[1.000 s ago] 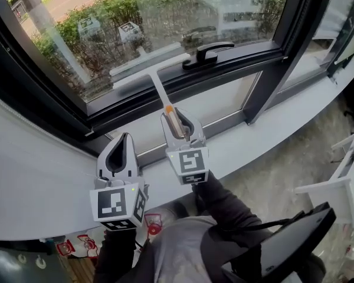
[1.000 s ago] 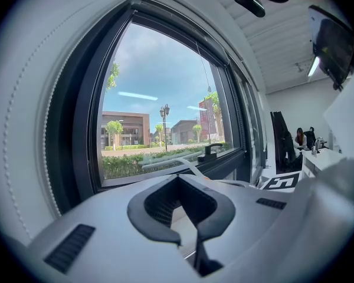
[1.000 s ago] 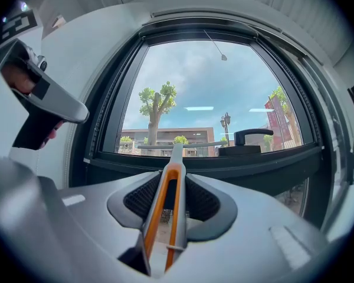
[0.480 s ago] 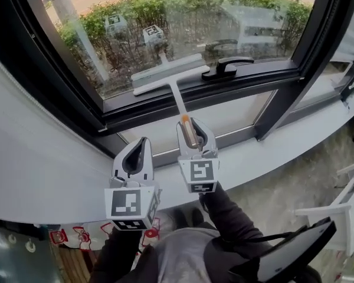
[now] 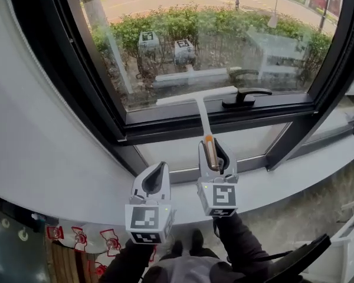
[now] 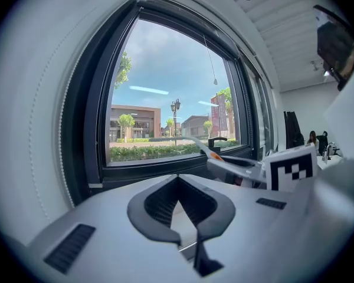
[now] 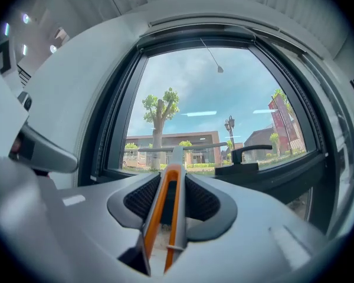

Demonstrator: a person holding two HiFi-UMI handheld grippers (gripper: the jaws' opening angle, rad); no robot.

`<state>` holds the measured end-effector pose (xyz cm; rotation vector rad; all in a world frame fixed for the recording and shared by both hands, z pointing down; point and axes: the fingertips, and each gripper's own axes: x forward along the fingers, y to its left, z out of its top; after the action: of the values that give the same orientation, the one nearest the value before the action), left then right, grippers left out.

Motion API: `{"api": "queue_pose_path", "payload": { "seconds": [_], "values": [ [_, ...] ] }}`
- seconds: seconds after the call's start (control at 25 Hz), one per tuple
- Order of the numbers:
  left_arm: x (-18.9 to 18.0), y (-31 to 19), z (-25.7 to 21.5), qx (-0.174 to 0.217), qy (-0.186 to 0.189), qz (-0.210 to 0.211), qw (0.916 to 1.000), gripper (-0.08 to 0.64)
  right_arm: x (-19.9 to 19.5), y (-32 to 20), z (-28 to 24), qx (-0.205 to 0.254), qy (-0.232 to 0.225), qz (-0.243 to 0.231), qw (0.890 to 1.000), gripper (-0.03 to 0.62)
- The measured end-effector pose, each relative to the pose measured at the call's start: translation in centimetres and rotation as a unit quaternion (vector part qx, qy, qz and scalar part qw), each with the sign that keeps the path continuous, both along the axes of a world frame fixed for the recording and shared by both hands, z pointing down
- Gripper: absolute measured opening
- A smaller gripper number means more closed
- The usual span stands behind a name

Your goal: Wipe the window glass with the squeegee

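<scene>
Squeegee [image 5: 202,112]: white T-shaped tool with an orange and grey grip. The handle runs from the right gripper up toward the window.
Squeegee blade: nearly level across the lowest part of the window glass [image 5: 236,34], just above the bottom bar of the window frame [image 5: 165,128]. Its right end is near the window handle [image 5: 246,96]. The views do not show whether the blade edge touches the pane.
Right gripper [image 5: 212,147]: jaws pinched on the squeegee grip. The right gripper view shows the orange grip running between both pads and out past the tips toward the glass.
Left gripper [image 5: 160,170]: jaws pressed together at the tips, with nothing between them. It is just beside the right gripper, on its left and slightly lower, and points at the frame's lower left corner.
Window handle: black lever, lying level on the bottom bar of the frame.
Sill [image 5: 271,178]: pale grey ledge below the frame. Both grippers hang above it.
Wall [image 5: 35,134]: pale grey, left of the frame.
Reflections: two marker cubes show in the pane above the blade.
Outside: green hedge [image 5: 183,19] beyond the glass.
</scene>
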<state>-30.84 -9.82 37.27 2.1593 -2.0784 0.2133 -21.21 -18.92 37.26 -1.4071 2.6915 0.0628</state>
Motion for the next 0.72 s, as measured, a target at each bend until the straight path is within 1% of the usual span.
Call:
{"api": "queue_pose_path", "payload": {
  "seconds": [0.08, 0.2, 0.44, 0.56, 0.72],
  "values": [
    [-0.3, 0.8, -0.4, 0.002, 0.001, 0.003, 1.0000, -0.002, -0.1, 0.7, -3.1, 0.019, -0.012, 0.003, 1.000, 0.130],
    [-1.2, 2.1, -1.2, 0.012, -0.003, 0.009, 0.9999, -0.002, -1.1, 1.7, -8.7, 0.061, -0.044, 0.000, 0.997, 0.130],
    [-3.1, 4.6, -3.0, 0.031, -0.009, 0.020, 0.9993, -0.002, -4.3, 3.5, -19.3, 0.141, -0.084, -0.003, 0.986, 0.130],
    [-4.1, 5.4, -3.6, 0.037, -0.010, 0.020, 0.9991, -0.002, -6.2, 3.8, -22.9, 0.164, -0.096, -0.007, 0.982, 0.130],
    [-5.3, 6.2, -3.9, 0.042, -0.012, 0.022, 0.9988, -0.002, -9.0, 4.1, -25.3, 0.182, -0.101, -0.016, 0.978, 0.130]
  ]
}}
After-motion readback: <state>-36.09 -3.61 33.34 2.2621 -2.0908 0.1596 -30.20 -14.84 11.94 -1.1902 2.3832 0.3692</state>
